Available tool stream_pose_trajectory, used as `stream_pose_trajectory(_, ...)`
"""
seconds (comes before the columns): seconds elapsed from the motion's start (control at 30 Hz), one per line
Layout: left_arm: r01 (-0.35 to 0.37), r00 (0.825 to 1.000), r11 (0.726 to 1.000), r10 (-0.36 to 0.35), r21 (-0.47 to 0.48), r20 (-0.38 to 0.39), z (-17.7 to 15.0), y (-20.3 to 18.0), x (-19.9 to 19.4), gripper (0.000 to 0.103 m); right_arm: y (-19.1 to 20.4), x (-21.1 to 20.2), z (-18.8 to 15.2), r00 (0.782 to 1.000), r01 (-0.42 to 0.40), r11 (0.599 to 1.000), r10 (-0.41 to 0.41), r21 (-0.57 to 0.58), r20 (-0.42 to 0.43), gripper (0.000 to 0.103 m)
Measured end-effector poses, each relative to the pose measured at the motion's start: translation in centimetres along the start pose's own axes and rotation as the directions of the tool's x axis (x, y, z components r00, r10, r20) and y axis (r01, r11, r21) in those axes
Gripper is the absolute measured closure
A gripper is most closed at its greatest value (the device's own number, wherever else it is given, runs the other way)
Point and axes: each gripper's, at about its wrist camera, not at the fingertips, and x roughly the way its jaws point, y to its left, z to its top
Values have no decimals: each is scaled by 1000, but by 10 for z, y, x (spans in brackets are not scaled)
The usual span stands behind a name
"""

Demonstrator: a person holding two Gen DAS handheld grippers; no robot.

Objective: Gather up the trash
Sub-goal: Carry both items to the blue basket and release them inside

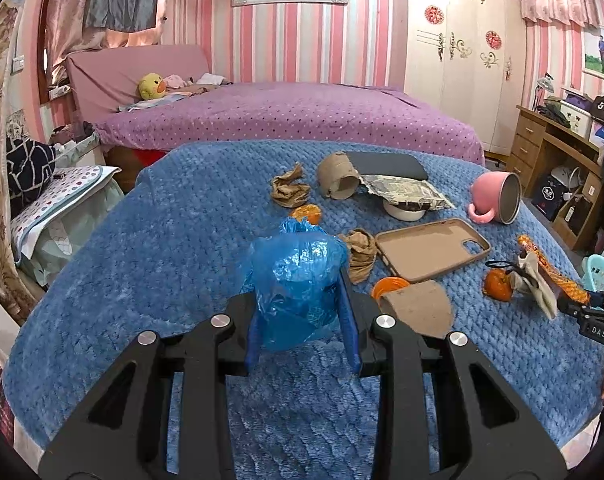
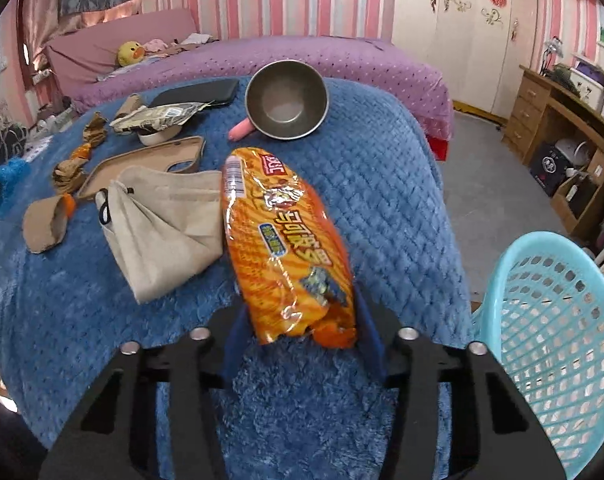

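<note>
- Near blanket (image 1: 150, 264), left side: bare, open to pass.
- Centre: paper wads (image 1: 290, 188), tube (image 1: 337, 176), phone case (image 1: 429, 248), card scrap (image 1: 419, 308), set close together.
- Far right: pink cup (image 1: 497, 196) on its side.
- Cloth pouch (image 2: 166, 224) just beside snack bag (image 2: 286, 248).
- Basket (image 2: 557, 320) at right edge, mouth unobstructed.

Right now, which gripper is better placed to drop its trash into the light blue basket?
The right gripper. It has the orange snack wrapper between its fingers, and the light blue basket stands just beside it. The left gripper, holding the blue plastic bag, is farther off.
</note>
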Motion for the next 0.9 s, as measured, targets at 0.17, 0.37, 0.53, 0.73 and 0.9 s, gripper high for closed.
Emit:
stream_pose_trajectory(0.17,9,1000,1000,-9,9,3,1,-8,-2,72,-7,-10,1,999,-19,1000,19,-3,51,85)
stream_pose_trajectory(0.37,18,999,999,-19,26,31,2,-20,-10,72,-12,-31,5,991,-18,1000,21,-26,129,89)
stream_pose_trajectory(0.53,21,999,999,-22,30,29,2,-29,-12,72,-22,-42,4,989,-18,1000,20,-21,147,89)
stream_pose_trajectory(0.73,88,996,996,-88,-11,29,13,-48,-19,73,-49,-59,3,984,10,1000,-12,9,178,89)
stream_pose_trajectory(0.9,123,990,992,-125,35,61,20,-85,-34,73,-90,-80,3,976,32,997,-47,72,214,89)
